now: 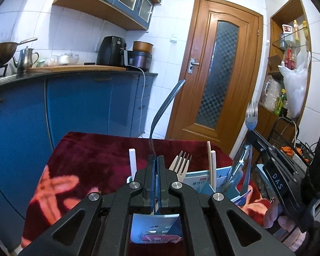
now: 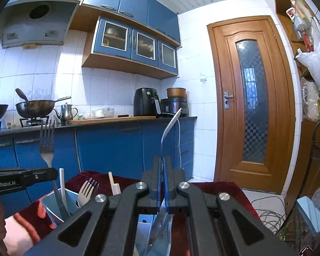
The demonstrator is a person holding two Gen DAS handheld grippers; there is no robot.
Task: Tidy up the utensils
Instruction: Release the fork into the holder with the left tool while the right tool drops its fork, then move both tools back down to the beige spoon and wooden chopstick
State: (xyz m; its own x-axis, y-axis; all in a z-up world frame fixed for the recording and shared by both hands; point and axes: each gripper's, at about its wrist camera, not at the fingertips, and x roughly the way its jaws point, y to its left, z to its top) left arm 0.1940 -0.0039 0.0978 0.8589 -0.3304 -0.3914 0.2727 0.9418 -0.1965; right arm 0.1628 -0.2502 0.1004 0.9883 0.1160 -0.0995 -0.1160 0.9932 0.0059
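My left gripper (image 1: 156, 159) is shut on a metal fork (image 1: 166, 111) that stands tines up; it also shows in the right wrist view (image 2: 46, 145). My right gripper (image 2: 162, 160) is shut on a second metal fork (image 2: 170, 125), seen edge-on; it also shows in the left wrist view (image 1: 250, 115). Both forks stand with handles down in light blue holders (image 1: 200, 180) on the red cloth (image 1: 91, 153). A cream plastic fork (image 1: 180, 163), white chopsticks (image 1: 132, 160) and cream chopsticks (image 1: 211, 166) stand in the holders. The holder also shows in the right wrist view (image 2: 53, 204).
A blue kitchen counter (image 1: 74, 106) with a wok (image 2: 35, 106), kettle (image 1: 26, 58) and black air fryer (image 1: 112, 51) runs behind. A wooden door (image 1: 219, 72) stands at the back. Shelves with bottles (image 1: 288, 51) and cables (image 2: 268, 215) lie at the right.
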